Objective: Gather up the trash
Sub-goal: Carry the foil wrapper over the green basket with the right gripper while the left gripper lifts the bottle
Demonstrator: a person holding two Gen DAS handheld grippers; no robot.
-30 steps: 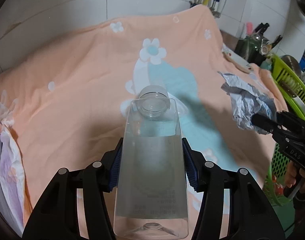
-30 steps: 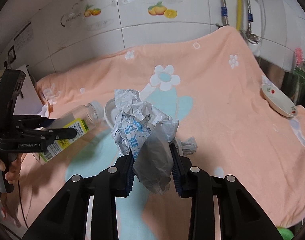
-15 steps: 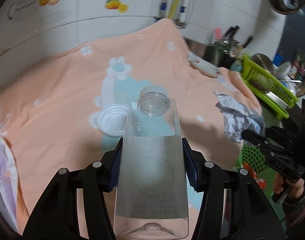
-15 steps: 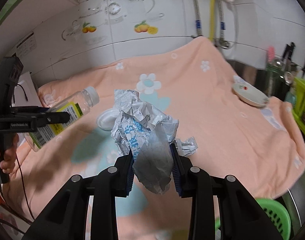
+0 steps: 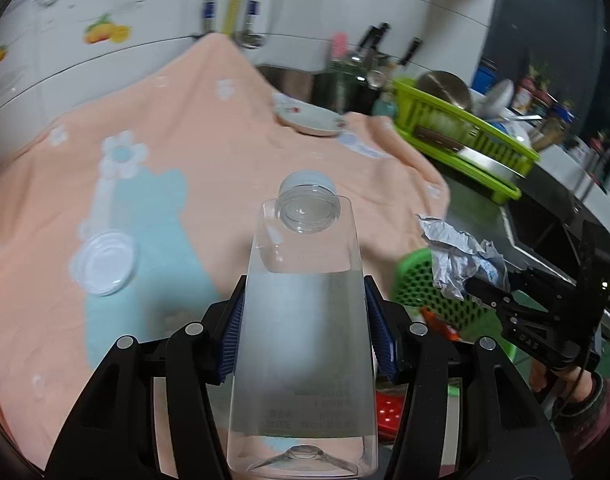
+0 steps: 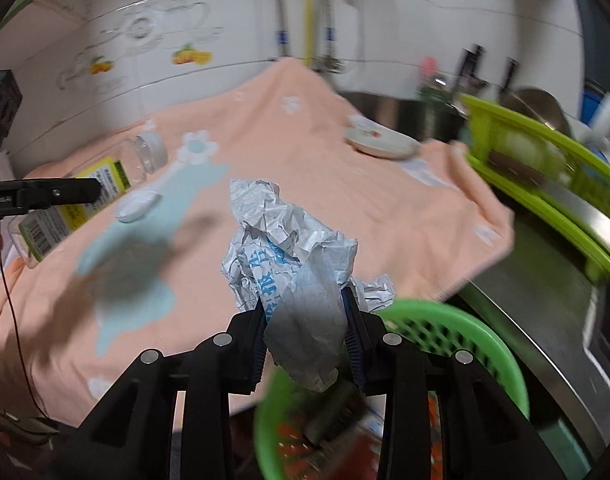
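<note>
Since a second ago: both views swung toward the dish-rack side; green mesh basket (image 6: 457, 344), unseen before, now below the right hand-held gripper (image 6: 305, 334); round white lid (image 5: 103, 262) now exposed on the peach flowered cloth (image 5: 209, 148) over the tabletop. Left hand-held gripper (image 5: 305, 330): about half open, blue pads clamped on a clear plastic bottle (image 5: 305, 320), cap pointing away, above the cloth's near edge. Right hand-held gripper: narrow, pads pinching a crumpled paper wrapper (image 6: 289, 264) with blue print, held over the basket's rim. Count: one bottle, one wrapper, one lid, one basket, one small plate (image 5: 309, 120), one lime dish rack (image 5: 465, 132).
</note>
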